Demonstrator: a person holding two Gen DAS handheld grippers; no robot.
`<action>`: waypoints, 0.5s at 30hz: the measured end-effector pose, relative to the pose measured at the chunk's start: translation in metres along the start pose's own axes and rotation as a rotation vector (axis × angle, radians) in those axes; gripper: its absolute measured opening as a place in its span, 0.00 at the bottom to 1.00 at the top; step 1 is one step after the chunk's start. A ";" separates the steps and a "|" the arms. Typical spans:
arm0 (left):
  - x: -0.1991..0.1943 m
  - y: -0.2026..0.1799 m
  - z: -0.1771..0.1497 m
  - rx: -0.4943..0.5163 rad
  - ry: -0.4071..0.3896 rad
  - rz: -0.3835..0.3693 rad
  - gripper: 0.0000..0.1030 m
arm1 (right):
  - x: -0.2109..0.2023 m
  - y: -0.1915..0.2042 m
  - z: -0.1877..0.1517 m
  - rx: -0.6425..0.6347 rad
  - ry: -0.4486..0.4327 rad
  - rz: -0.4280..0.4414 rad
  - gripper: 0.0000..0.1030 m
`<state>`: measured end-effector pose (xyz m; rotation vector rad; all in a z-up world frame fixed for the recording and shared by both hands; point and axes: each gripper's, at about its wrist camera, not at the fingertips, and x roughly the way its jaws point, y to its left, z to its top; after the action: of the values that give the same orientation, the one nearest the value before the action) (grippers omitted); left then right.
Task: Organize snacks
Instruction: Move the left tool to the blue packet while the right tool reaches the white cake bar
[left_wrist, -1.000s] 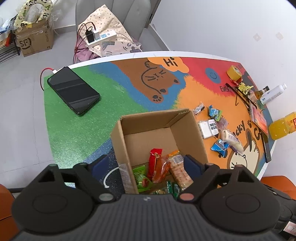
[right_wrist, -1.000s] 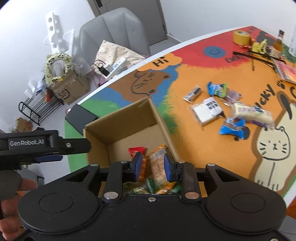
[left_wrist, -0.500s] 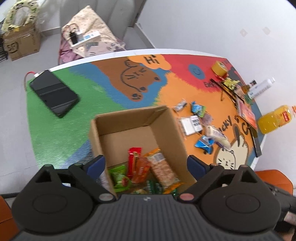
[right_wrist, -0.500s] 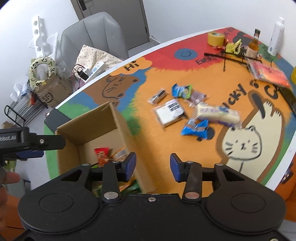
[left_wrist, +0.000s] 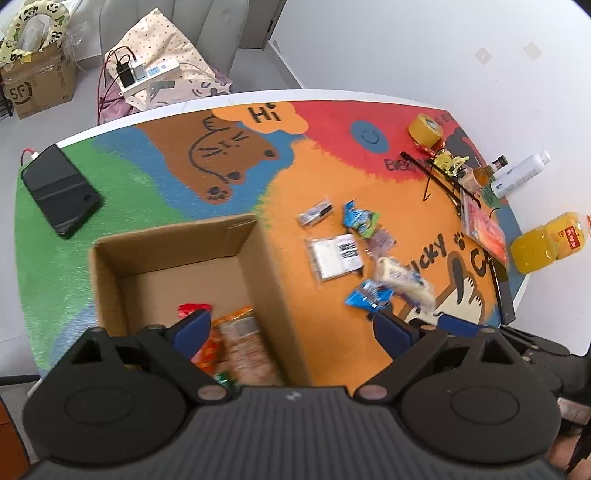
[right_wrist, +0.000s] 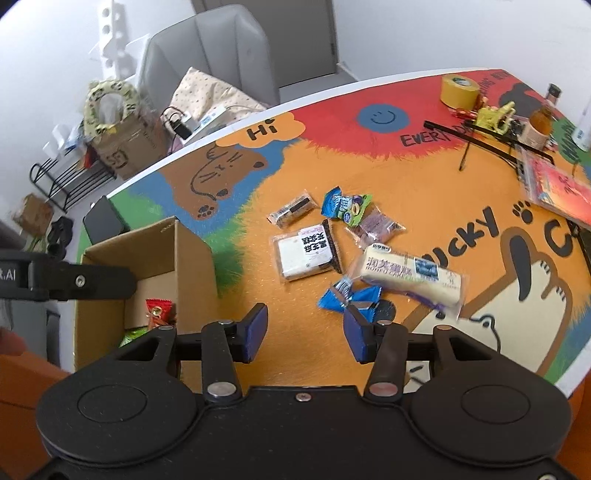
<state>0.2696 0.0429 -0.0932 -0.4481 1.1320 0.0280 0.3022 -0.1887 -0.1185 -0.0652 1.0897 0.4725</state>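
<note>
The right gripper (right_wrist: 301, 332), jaws opening and empty, hangs just short of the blue candy wrapper (right_wrist: 349, 297) and long cake pack (right_wrist: 410, 278); both look light, soft and crinkly, best pinched across the middle. The left gripper (left_wrist: 291, 332) gapes wide, empty, astride the cardboard box (left_wrist: 266, 266) wall, and only its view shows 3 or so snacks packed inside.

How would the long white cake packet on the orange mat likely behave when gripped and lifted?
The cake packet looks like a soft cake in loose crinkly film, so it would probably squash and sag at its ends. It seems light for its size. The glossy wrapper may slip, so a mid-length grip seems safest.
</note>
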 end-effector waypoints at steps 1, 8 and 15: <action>0.003 -0.007 0.001 -0.003 -0.001 0.005 0.92 | 0.001 -0.006 0.002 -0.005 0.000 0.004 0.51; 0.029 -0.047 0.004 -0.031 -0.013 0.041 0.91 | 0.013 -0.059 0.014 -0.035 0.010 0.008 0.52; 0.062 -0.088 0.005 -0.055 -0.013 0.033 0.89 | 0.019 -0.108 0.019 -0.065 0.018 0.015 0.52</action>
<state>0.3224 -0.0483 -0.1164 -0.4777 1.1283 0.0911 0.3684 -0.2742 -0.1453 -0.1181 1.0927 0.5217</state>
